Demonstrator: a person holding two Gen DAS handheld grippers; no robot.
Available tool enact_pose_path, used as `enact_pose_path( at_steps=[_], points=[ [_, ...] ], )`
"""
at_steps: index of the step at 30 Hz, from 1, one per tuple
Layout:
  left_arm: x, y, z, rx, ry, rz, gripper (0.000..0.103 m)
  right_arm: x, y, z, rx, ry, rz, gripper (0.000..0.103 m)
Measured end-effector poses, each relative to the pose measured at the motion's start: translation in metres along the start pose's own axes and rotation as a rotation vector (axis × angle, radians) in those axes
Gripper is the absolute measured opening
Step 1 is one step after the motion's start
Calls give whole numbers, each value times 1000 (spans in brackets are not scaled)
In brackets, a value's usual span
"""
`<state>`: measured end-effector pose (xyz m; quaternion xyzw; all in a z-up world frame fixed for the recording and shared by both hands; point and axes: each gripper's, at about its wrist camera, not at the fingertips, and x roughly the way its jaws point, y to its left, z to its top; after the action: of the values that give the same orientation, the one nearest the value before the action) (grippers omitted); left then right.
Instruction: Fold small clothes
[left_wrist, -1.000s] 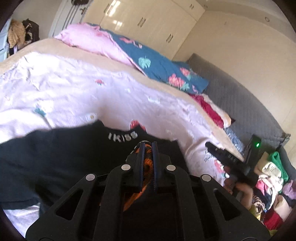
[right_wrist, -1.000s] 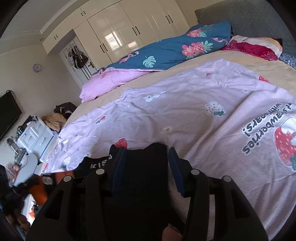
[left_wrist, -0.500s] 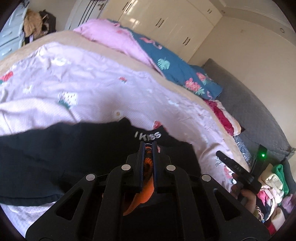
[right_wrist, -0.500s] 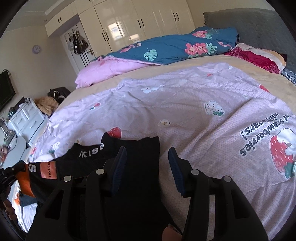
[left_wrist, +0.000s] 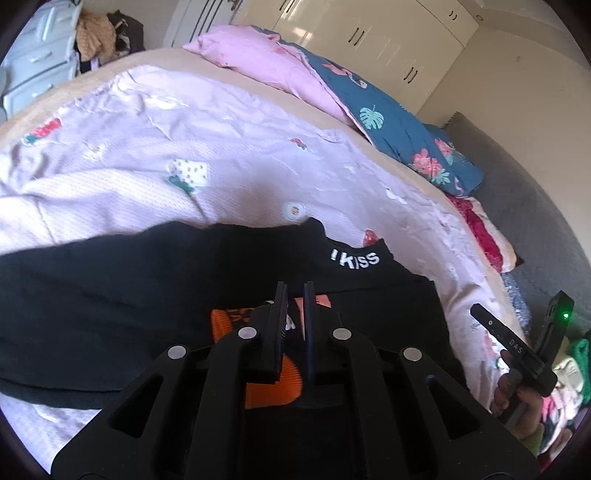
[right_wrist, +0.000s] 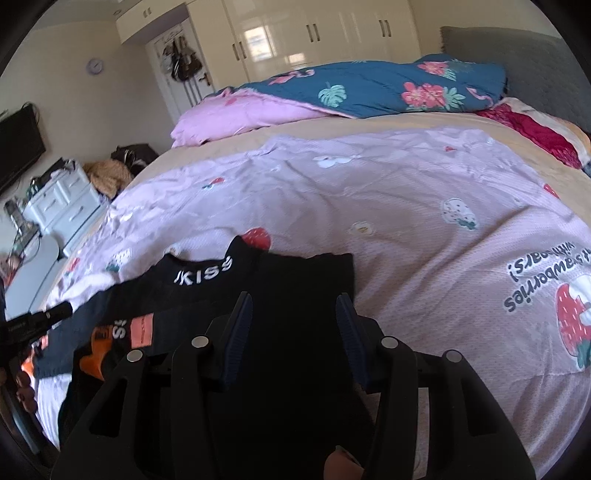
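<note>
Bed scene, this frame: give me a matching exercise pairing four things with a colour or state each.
Things:
1. left gripper
2. right gripper
3. quilt
4. garment

Colour or state:
A. black, white lettering at the collar
B. blue with flowers
C. shut on orange-and-black cloth
D. jaws apart, black cloth between them

Pairs: 1-C, 2-D, 3-B, 4-A
</note>
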<state>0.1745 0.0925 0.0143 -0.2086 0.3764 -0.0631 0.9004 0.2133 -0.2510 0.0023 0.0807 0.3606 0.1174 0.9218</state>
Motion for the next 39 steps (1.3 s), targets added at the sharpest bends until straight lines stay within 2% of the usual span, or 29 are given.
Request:
enact_pose_path(
  at_steps=[3, 8, 10, 12, 18, 26, 32, 39],
  points=[
    [3, -4, -2, 22, 13, 9, 6, 5, 11, -3, -35, 21, 16, 47],
    [22, -14, -17, 69, 82, 23, 16, 10, 30, -10, -118, 53, 34, 47],
    [29, -17, -23, 77, 96, 39, 26, 14, 36, -14, -140, 75, 46, 50],
    [34, -20, -29, 100, 107, 66, 32, 16, 39, -17, -152, 93, 57, 53],
    [48, -17, -42, 106, 164, 119, 45, 26, 46, -24, -182, 150, 46, 61],
    [53, -12, -54, 114, 194, 174, 45, 40, 44, -34, -203, 225, 10, 71],
    [53, -14, -57, 128, 191, 196, 45, 56, 33, -43, -211, 293, -69, 73],
    [53, -17, -57, 141, 194, 205, 48, 58, 25, -47, -184, 312, -56, 73]
  ],
)
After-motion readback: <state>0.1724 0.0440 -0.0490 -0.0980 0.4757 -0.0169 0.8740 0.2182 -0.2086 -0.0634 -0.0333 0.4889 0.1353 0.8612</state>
